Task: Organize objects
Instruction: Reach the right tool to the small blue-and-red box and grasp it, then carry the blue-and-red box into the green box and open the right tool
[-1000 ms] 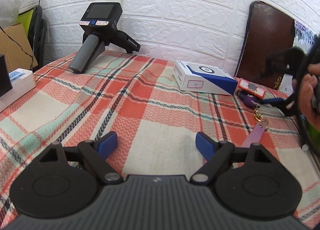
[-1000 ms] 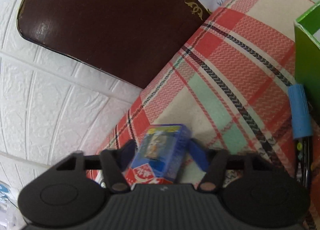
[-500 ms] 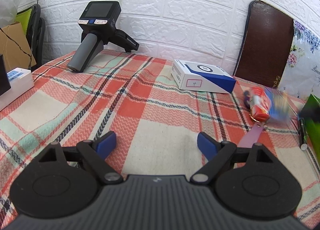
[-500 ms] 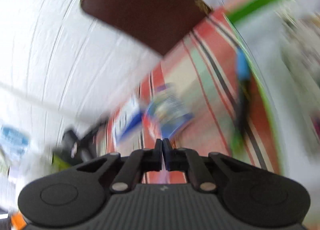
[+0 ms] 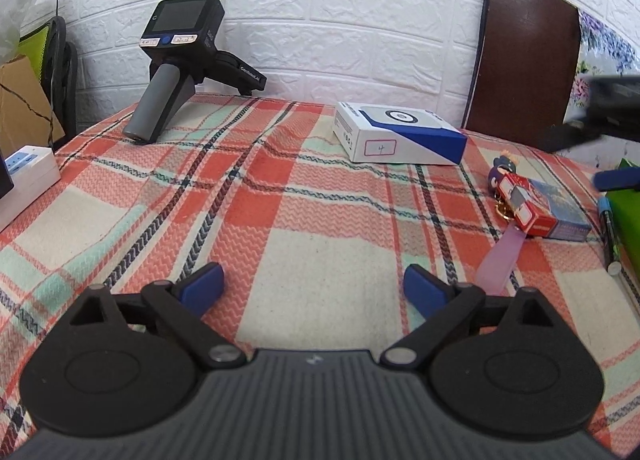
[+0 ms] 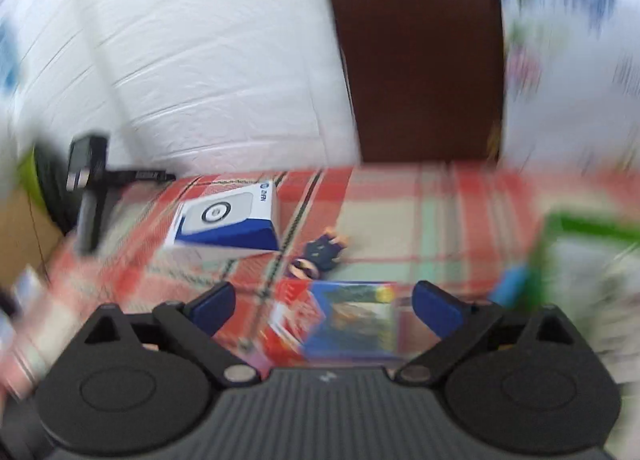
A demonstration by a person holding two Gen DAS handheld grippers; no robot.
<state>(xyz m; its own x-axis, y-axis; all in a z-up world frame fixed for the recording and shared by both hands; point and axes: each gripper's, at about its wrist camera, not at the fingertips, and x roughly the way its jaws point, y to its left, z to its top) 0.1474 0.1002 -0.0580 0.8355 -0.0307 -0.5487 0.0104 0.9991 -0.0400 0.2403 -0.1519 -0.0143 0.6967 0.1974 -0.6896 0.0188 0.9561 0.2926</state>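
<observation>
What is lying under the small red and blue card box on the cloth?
The card box lies across a keychain: its figure and purple strap stick out. The ring between them is mostly covered.

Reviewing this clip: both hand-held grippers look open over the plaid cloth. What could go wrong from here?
1. The small card box lies on the keychain and its purple strap; gripping either may drag the other.
2. The right wrist view is motion-blurred, so the open right hand-held gripper could close off-centre on the box.
3. The pen lies close beside the green box, and a sweep there might roll it away.
</observation>
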